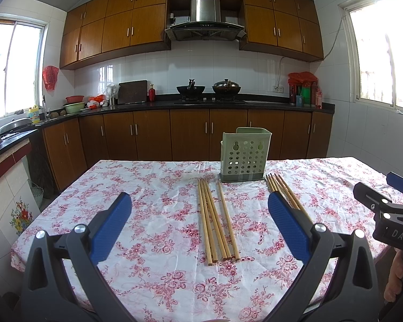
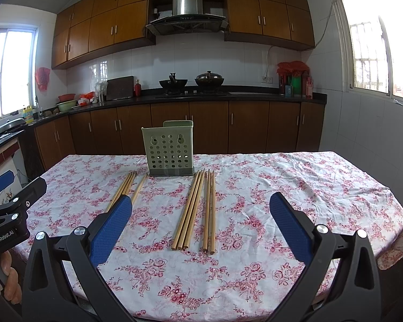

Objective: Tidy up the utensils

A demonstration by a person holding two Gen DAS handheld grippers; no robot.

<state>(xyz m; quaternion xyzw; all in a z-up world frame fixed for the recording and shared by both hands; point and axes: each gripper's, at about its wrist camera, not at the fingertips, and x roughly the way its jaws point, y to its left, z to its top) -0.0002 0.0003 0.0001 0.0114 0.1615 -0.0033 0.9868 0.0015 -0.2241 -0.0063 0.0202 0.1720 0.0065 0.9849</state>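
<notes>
A green perforated utensil holder (image 1: 244, 155) stands upright on the floral tablecloth; it also shows in the right wrist view (image 2: 169, 149). Two bunches of wooden chopsticks lie flat in front of it. The left bunch (image 1: 215, 220) lies ahead of my left gripper (image 1: 198, 206), which is open and empty above the table. The right bunch (image 2: 196, 212) lies ahead of my right gripper (image 2: 201, 204), also open and empty. The left gripper's right finger hides part of the right bunch (image 1: 282, 190). The right gripper's left finger hides part of the left bunch (image 2: 126, 185).
The table (image 2: 322, 187) has a near edge below both grippers and a right edge at far right. The right gripper's body (image 1: 389, 209) shows at the right of the left view. Kitchen counters and a stove stand well behind the table.
</notes>
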